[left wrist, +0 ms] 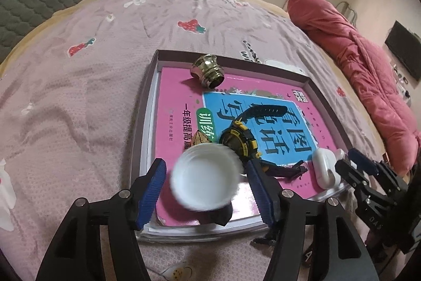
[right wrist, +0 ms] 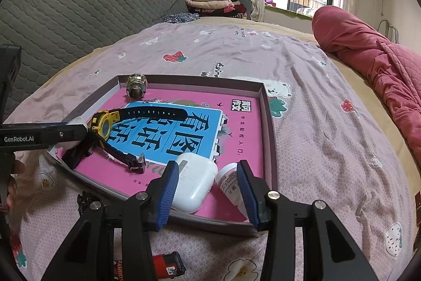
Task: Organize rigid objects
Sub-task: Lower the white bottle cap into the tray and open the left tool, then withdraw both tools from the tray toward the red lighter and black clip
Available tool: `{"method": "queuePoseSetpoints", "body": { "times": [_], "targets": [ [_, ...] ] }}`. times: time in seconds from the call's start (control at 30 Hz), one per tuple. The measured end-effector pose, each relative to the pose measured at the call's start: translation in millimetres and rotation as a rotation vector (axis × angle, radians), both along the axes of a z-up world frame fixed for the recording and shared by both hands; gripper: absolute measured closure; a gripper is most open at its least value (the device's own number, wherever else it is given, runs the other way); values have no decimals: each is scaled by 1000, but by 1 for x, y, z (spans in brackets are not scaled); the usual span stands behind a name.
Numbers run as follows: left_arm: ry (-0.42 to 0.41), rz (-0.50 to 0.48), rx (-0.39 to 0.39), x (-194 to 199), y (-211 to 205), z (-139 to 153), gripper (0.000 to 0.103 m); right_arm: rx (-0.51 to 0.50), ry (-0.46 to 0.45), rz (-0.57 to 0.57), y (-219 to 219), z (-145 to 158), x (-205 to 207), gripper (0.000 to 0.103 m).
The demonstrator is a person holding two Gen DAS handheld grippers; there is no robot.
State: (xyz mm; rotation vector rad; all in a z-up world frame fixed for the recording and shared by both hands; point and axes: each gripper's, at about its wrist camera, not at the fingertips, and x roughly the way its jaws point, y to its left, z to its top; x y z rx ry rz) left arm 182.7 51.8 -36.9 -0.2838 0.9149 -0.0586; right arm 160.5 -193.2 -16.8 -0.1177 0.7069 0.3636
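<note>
A white bottle cap (left wrist: 205, 178), blurred, sits between the fingers of my left gripper (left wrist: 206, 167), with a gap on each side; that gripper is open over the near edge of the tray (left wrist: 142, 109). On the pink book (left wrist: 171, 123) in the tray lie a yellow-and-black watch (left wrist: 236, 141), a brass fitting (left wrist: 208, 71) and a small gold piece (left wrist: 200, 138). My right gripper (right wrist: 208, 167) hangs open at the tray's near right corner. A white earbud case (right wrist: 194, 181) and a small white bottle (right wrist: 229, 181) show between its fingers, lying on the book.
The tray (right wrist: 268, 123) rests on a mauve bedsheet (right wrist: 315, 123). A red lighter (right wrist: 165, 265) and a black chain-like item (right wrist: 84, 199) lie on the sheet near me. A rolled pink quilt (right wrist: 368, 49) lines the right side. A grey headboard (right wrist: 65, 17) stands behind.
</note>
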Motion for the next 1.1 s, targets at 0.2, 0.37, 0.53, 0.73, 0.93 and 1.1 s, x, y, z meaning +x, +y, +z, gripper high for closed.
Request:
{"method": "queuePoseSetpoints", "body": {
  "times": [0.2,0.37,0.53,0.73,0.93,1.1],
  "targets": [
    [-24,-26,33,-3,-7,5,37,9,-22,7,-1,4,-4,53],
    [-59,9,15,-7,4,14,37,17,-48,9,-1,9,-7,52],
    [-72,17,-1,-11,10,19,32,25,-64,-2,-1,13,-10,50],
    [-114,-10,15,-19,3,28,29,40,-72,-18,-5,17,-17,48],
    [-134,-32,33,-27,-6,31,29,55,-71,-30,-11,21,-26,48],
    [-132,-41,32,-35,-11,31,29,78,-59,-49,-15,22,-30,47]
  ]
}}
